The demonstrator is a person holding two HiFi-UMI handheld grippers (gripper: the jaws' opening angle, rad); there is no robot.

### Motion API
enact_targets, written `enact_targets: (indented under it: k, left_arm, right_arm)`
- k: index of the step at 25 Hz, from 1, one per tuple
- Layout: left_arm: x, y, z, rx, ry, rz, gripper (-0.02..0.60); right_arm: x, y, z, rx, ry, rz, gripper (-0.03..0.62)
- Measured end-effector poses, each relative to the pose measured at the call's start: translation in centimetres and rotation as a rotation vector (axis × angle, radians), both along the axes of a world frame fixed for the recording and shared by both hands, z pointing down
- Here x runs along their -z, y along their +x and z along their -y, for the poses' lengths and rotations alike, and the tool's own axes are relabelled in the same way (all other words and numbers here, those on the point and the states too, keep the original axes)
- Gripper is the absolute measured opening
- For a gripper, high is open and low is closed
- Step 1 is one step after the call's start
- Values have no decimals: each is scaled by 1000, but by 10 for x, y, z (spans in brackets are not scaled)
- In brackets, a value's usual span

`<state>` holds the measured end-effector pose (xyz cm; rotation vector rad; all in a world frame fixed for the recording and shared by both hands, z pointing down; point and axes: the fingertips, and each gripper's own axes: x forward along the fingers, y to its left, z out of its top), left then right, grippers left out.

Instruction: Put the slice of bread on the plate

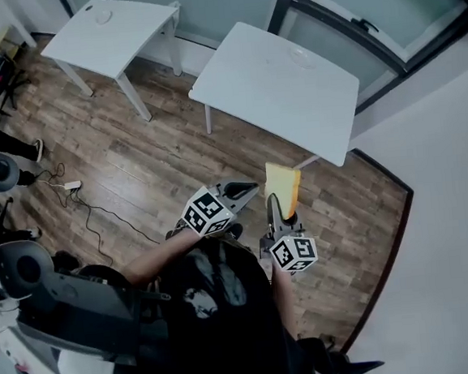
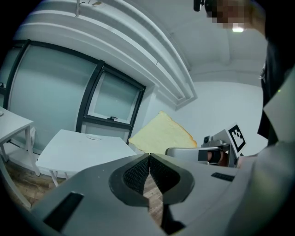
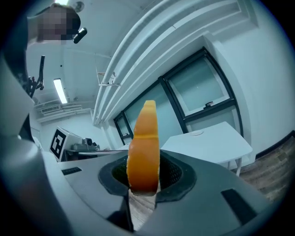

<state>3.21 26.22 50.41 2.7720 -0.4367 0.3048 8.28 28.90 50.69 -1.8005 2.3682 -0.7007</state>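
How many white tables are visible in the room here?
2. The nearer white rectangular table stands ahead at centre; the farther white rectangular table stands at upper left. Others may be hidden.

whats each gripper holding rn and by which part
Right gripper: the slice of bread, pinched at its lower edge, the rest sticking up past the jaws. Left gripper: nothing, jaws closed together.

The pale yellow slice of bread (image 1: pixel 284 187) stood on edge, its lower end pinched between my right fingers (image 3: pixel 177 175); the plate (image 1: pixel 300 54) lay on the desk (image 1: pixel 259 98) at twelve o'clock.
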Motion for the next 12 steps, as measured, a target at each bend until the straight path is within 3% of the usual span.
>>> enact_targets:
  k: [8,12]
  left_arm:
    - [-14,28,53,26,-39,24,6]
    - [-17,47,99,-12,-56,16,6]
  right_arm:
    - [-21,32,48,5,-83,4,103]
    - [-24,43,88,-7,-108,-6,103]
